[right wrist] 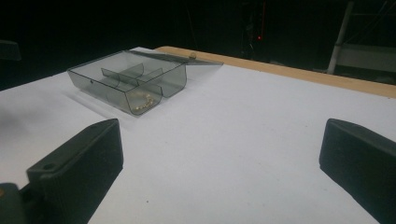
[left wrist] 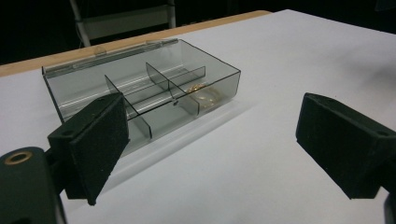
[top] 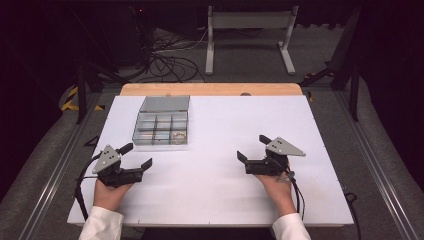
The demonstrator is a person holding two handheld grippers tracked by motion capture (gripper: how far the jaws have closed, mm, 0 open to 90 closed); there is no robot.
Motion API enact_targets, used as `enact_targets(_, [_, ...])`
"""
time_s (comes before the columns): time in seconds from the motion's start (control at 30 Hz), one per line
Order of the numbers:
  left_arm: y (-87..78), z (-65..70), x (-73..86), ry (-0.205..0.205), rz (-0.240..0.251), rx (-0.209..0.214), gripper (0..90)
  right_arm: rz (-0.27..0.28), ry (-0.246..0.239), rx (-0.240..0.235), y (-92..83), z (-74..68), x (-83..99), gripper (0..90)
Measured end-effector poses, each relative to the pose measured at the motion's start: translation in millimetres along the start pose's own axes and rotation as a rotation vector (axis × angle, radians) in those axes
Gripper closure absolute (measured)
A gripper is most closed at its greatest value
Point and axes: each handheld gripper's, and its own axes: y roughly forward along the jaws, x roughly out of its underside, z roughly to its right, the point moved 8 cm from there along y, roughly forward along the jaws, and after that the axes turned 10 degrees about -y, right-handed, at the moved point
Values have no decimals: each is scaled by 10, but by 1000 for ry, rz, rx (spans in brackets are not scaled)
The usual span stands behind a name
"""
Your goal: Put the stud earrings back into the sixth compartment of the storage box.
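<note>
Your left gripper (top: 137, 155) sits near the front left corner of the desk (top: 225, 190), and its jaws are wide apart with nothing in them. Your right gripper (top: 253, 147) rests toward the front right, jaws spread too and holding nothing. From the high view, the clear box (top: 161, 128) lies by the back left corner, its lid (top: 165, 103) flipped open toward the back edge. The box has little rooms inside. A small gold chain (top: 179, 134) lies in the room at the front right corner of the box. Your left gripper is just in front of the box; your right gripper is well apart from it.

In the left gripper view, your two black pads (left wrist: 95, 140) stand far apart, and the box (left wrist: 219, 84) is near, up ahead between them. The gold chain (left wrist: 201, 91) sits in its corner room.

In the right gripper view, your jaws gape wide over bare white desk (right wrist: 224, 154). The box (right wrist: 121, 74) is far off to the left, with the chain (right wrist: 140, 103) in its nearest corner.
</note>
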Motion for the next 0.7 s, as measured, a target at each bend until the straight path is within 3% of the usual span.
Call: enact_targets(0.7, [0, -7, 35, 10, -9, -6, 99, 29, -1, 91, -587, 288, 261, 3])
